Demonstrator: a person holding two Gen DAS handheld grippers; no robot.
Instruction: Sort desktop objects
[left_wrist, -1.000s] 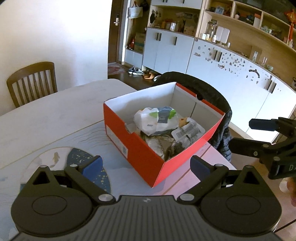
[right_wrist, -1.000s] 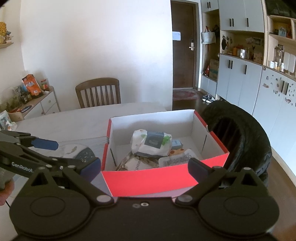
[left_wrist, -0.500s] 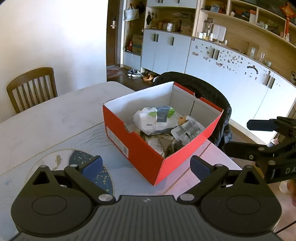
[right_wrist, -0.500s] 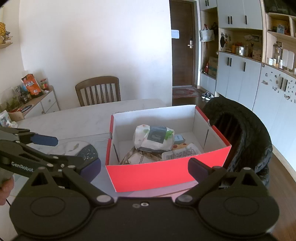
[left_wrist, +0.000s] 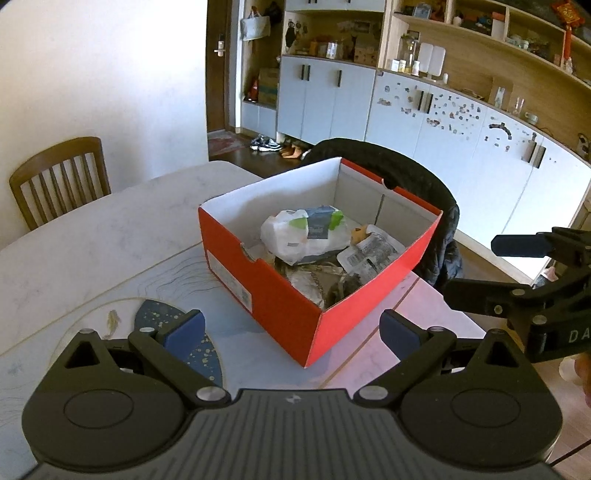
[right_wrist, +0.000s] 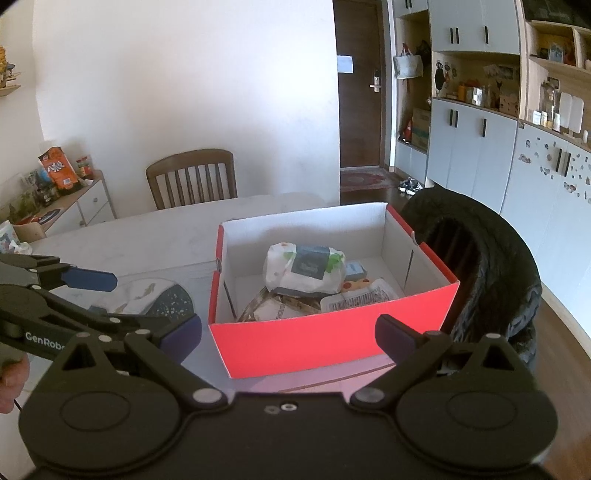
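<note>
A red shoebox (left_wrist: 284, 306) with white inner walls stands on the table (left_wrist: 92, 236); it also shows in the right wrist view (right_wrist: 332, 343). Inside lie a white wipes pack (left_wrist: 306, 232) with a dark label, a barcoded sachet (left_wrist: 369, 251), crumpled packets and other small items. The pack shows in the right wrist view (right_wrist: 306, 266) too. My left gripper (left_wrist: 291, 328) is open and empty, held back from the box's near corner. My right gripper (right_wrist: 288, 332) is open and empty, in front of the box's long red side. Each gripper appears in the other's view, left (right_wrist: 74, 295) and right (left_wrist: 517, 273).
A table mat (left_wrist: 177, 321) with a dark blue patch and fish drawings lies left of the box. A chair draped with a black jacket (right_wrist: 491, 266) stands at the table's right edge. A wooden chair (right_wrist: 192, 177) stands at the far side. Cabinets (left_wrist: 443, 118) line the wall.
Both grippers have drawn back and risen a little, so the box looks smaller and more of its inside shows. Both stay open and empty.
</note>
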